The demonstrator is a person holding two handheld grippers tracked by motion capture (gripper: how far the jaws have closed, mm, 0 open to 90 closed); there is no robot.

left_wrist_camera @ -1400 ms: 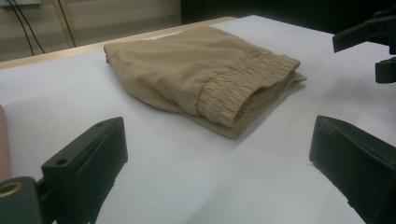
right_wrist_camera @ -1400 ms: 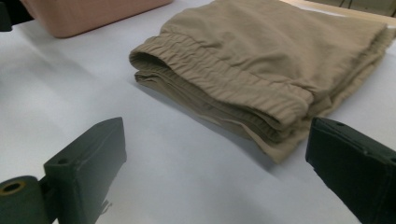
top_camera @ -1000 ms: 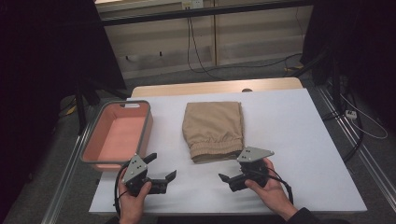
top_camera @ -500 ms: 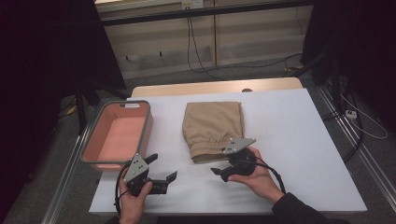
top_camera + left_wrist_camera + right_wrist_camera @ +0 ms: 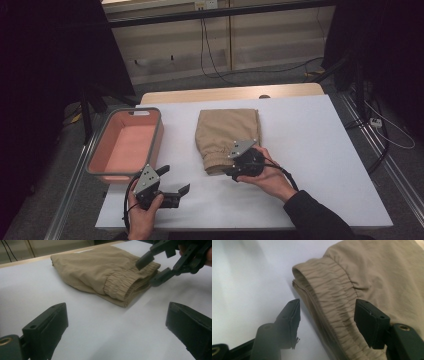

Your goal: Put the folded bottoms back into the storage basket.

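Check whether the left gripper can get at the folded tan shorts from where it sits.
Probably yes: the left gripper is open, and bare white table lies between it and the folded tan shorts; the right gripper already straddles the waistband.

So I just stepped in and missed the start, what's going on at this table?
A person holds a gripper in each hand over a white table. The right gripper is open, its fingers straddling the elastic waistband edge of the folded tan shorts, not yet closed on it. The left gripper waits open near the table's front edge, beside a pink bin that looks empty.
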